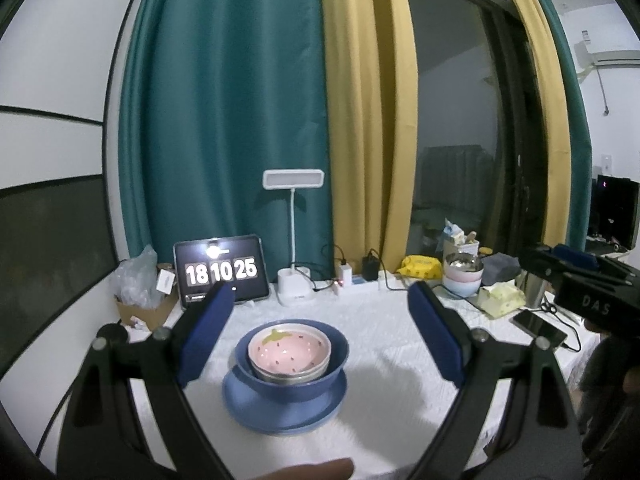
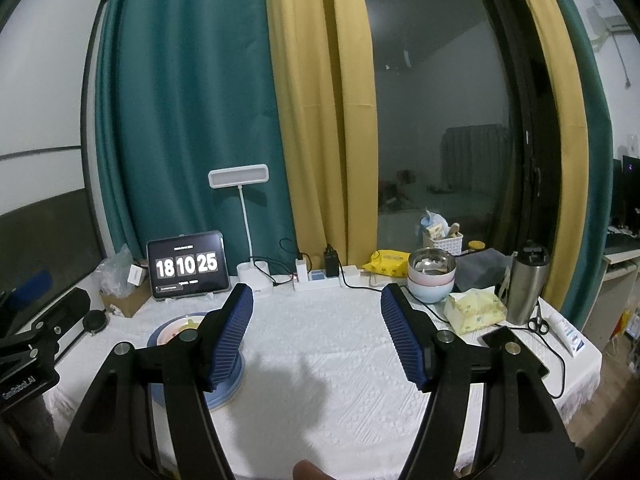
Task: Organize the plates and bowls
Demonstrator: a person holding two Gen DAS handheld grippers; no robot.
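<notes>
Both tools, left tool [image 1: 320, 336] and right tool [image 2: 318, 336], released; pink strawberry-patterned ceramic bowl [image 1: 289, 350] nests in blue bowl [image 1: 336, 364] on blue plate [image 1: 280, 412].

Blue plate [image 2: 236, 380]: largely hidden behind right gripper's finger [image 2: 232, 336]. Tablet [image 1: 221, 272]: lower edge covered. Fingertip [image 1: 320, 470]: seemingly, cropped by frame.

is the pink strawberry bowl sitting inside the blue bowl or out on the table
Inside. The pink strawberry bowl is nested upright in the blue bowl, which stands on the blue plate.
</notes>
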